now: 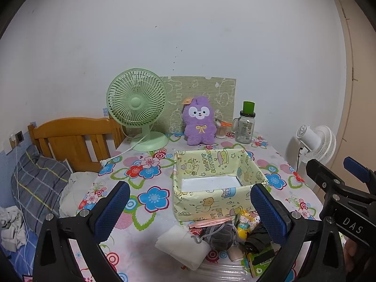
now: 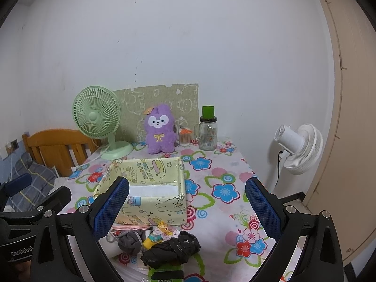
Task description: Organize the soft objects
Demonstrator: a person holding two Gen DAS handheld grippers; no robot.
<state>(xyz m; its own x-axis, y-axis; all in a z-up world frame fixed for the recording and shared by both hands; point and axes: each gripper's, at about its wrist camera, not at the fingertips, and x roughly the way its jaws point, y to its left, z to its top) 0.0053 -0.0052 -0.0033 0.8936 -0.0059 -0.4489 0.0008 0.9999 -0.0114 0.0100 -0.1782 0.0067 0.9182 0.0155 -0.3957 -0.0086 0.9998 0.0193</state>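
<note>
A yellow-green cartoon-print box [image 1: 218, 202] [image 2: 155, 208] stands open and empty on the flowered table. In front of it lies a pile of soft things: a white folded cloth [image 1: 182, 246], a grey drawstring pouch [image 1: 221, 233] [image 2: 130, 238], a yellow cartoon item [image 1: 244, 223] [image 2: 157, 235], a crumpled black bag [image 1: 257, 237] [image 2: 171, 249] and a pink packet [image 1: 209, 222]. A purple plush [image 1: 199, 121] [image 2: 160, 129] sits at the back. My left gripper [image 1: 188, 211] is open above the pile. My right gripper [image 2: 186, 208] is open and empty, also above the pile.
A green desk fan [image 1: 138, 108] [image 2: 99, 122] stands back left, a glass jar with a green lid [image 1: 245, 123] [image 2: 208, 130] back right. A white floor fan [image 1: 315, 143] [image 2: 298, 148] stands right of the table. A wooden bed headboard [image 1: 70, 138] is on the left.
</note>
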